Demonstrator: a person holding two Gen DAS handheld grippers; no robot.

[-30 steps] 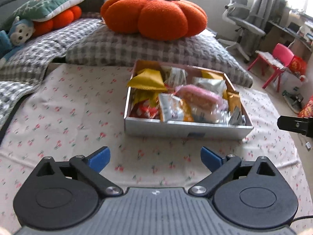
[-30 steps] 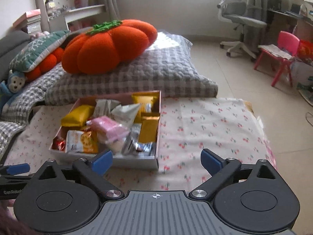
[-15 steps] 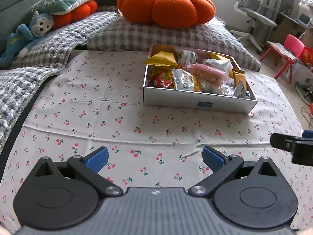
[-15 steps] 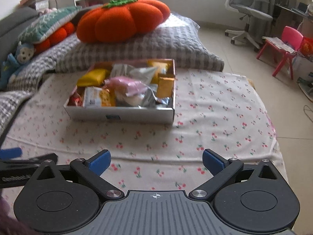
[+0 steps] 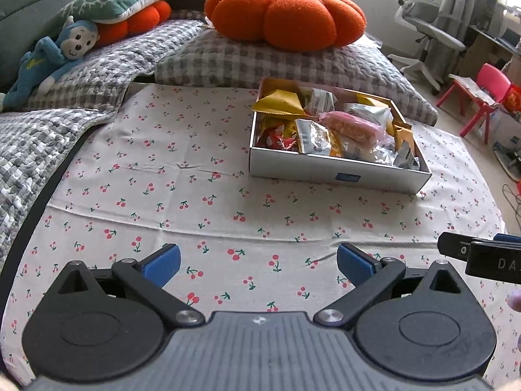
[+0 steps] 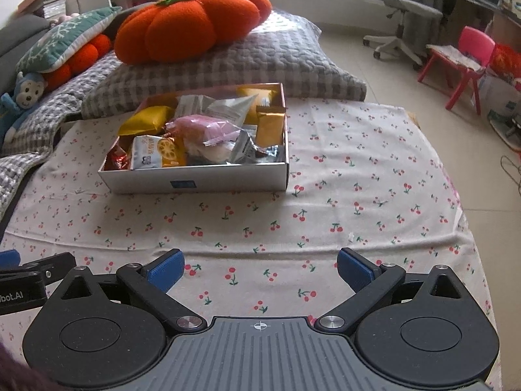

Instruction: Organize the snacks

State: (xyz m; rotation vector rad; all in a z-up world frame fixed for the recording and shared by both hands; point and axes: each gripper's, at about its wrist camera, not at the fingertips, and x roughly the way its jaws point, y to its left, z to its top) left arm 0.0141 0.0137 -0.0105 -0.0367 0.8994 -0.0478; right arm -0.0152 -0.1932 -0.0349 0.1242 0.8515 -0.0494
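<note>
A white box (image 5: 338, 171) full of snack packets stands on the cherry-print cloth (image 5: 162, 176); it also shows in the right wrist view (image 6: 195, 181). Inside lie a pink packet (image 6: 205, 130), a yellow packet (image 5: 280, 104) and silver packets (image 5: 317, 137). My left gripper (image 5: 259, 265) is open and empty, held well back from the box over the near cloth. My right gripper (image 6: 259, 267) is open and empty, also well back from the box. Each gripper shows at the edge of the other's view.
An orange pumpkin cushion (image 5: 286, 16) lies on grey checked pillows (image 5: 260, 62) behind the box. A blue monkey toy (image 5: 55, 55) is at far left. An office chair (image 6: 397, 9) and a pink child's chair (image 6: 465, 55) stand on the floor to the right.
Both grippers have pulled back and up from the box, so it now looks smaller and farther away. Both stay open and empty.
</note>
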